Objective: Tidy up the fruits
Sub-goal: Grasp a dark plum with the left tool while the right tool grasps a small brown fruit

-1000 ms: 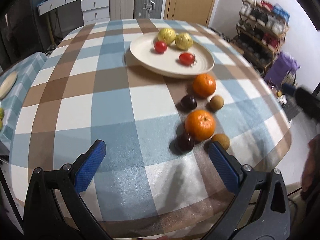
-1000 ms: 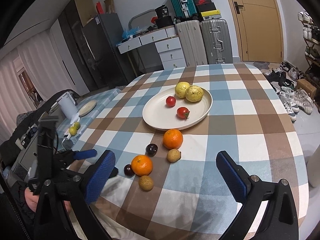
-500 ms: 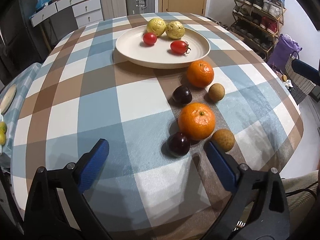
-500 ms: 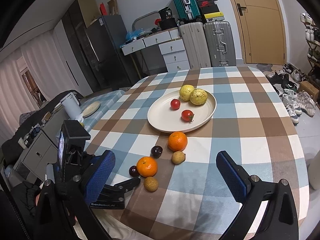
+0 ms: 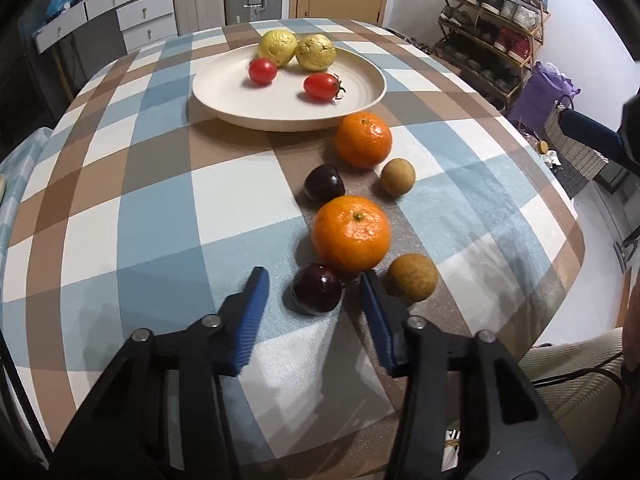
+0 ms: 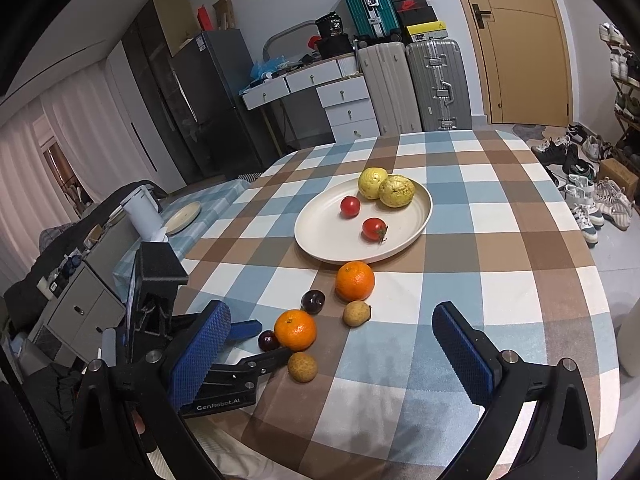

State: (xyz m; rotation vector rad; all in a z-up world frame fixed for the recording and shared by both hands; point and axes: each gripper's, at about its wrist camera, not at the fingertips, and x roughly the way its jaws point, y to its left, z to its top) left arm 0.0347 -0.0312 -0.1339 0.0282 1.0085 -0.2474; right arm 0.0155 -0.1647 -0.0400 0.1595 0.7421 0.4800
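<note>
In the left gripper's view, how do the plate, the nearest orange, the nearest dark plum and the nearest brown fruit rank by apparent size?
1. Plate
2. Nearest orange
3. Dark plum and brown fruit: look alike, no ranking.

The left black two-finger gripper with blue ribbed pads (image 5: 312, 280) sits low, fingers parted and level. The right black gripper with blue pads (image 6: 332, 324) hovers higher, spread wide.
</note>
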